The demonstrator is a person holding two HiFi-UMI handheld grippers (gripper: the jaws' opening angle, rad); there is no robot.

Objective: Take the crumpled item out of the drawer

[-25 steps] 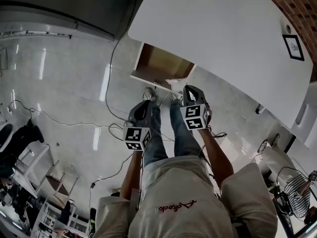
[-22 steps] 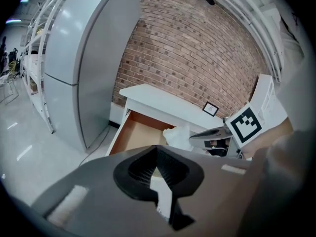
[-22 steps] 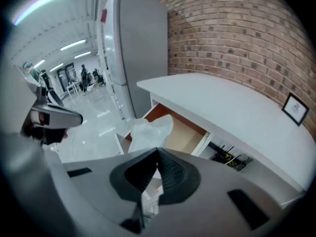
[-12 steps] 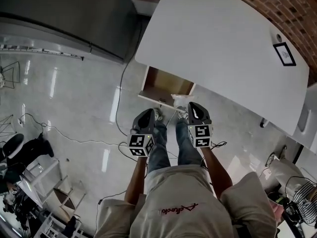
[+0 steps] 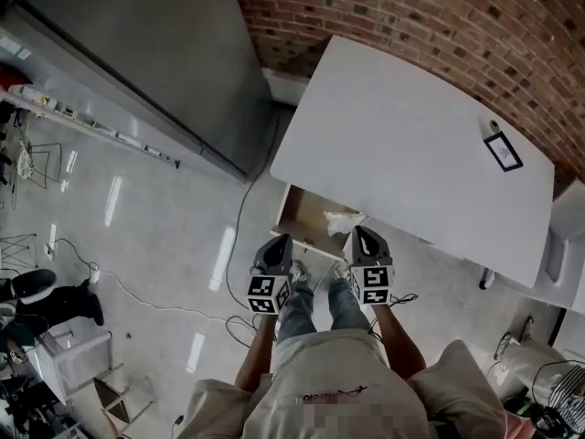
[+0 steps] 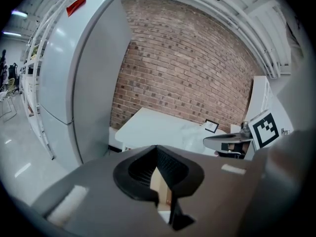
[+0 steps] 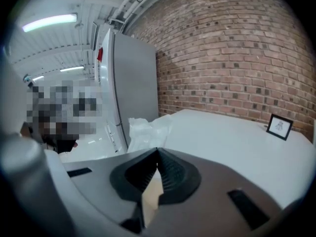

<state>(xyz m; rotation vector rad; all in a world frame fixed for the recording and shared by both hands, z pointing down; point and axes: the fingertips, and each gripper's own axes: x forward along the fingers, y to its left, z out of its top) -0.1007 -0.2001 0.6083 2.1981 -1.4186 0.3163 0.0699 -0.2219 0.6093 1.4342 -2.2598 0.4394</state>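
The white desk (image 5: 411, 144) serves as our landmark. The drawer (image 5: 300, 210) stands pulled out from beneath the desk's near edge, its wooden floor showing.

Against a second ago, the head view now takes in far more of the desk and the brick wall (image 5: 411, 16) behind it. Both grippers sit farther back from the desk's near edge. We judge that the person has straightened up and drawn away without the item, so the removal is still to do.

The left gripper (image 5: 283, 240) and right gripper (image 5: 358, 231) hover short of the desk, each with jaws together and nothing between them.

The crumpled item (image 5: 343, 221), white and thin-looking, remains at the drawer's right end, close under the desk's edge and ungripped. Its long axis runs roughly along the desk's near edge. In the right gripper view its ragged top stands upward. We see no distinct pointing end.
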